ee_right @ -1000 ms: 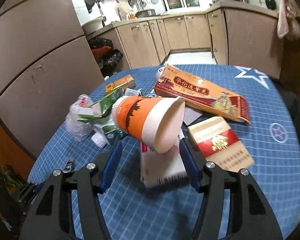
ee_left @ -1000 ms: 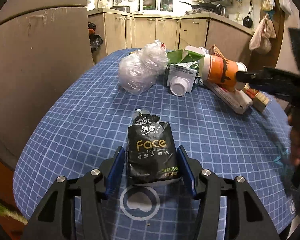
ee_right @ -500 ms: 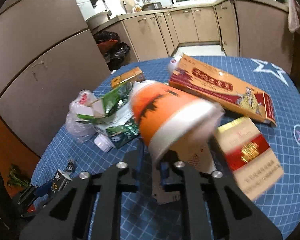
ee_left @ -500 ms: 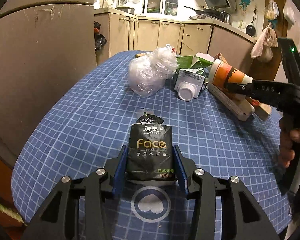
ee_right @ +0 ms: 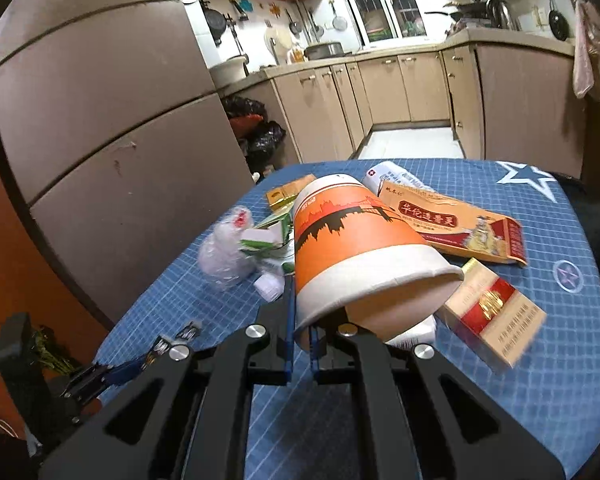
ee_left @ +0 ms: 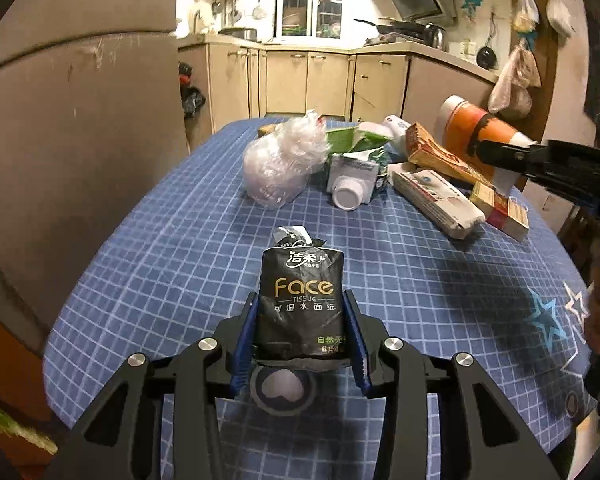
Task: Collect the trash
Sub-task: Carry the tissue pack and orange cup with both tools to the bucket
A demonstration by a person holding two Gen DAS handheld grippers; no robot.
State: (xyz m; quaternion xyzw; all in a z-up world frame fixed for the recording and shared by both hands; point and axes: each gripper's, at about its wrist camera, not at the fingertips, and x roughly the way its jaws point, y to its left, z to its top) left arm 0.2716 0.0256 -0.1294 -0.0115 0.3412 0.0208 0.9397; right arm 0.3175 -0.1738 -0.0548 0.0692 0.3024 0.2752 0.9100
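Two items in hand | left gripper clamps tissue pack | right gripper pinches paper cup rim | bag, cartons, boxes left at table far edge

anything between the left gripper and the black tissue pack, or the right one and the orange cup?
Nothing visible. The left gripper already has both fingers closed on the sides of the black tissue pack. The right gripper is pinched on the rim of the orange paper cup, which appears lifted off the pile of boxes.
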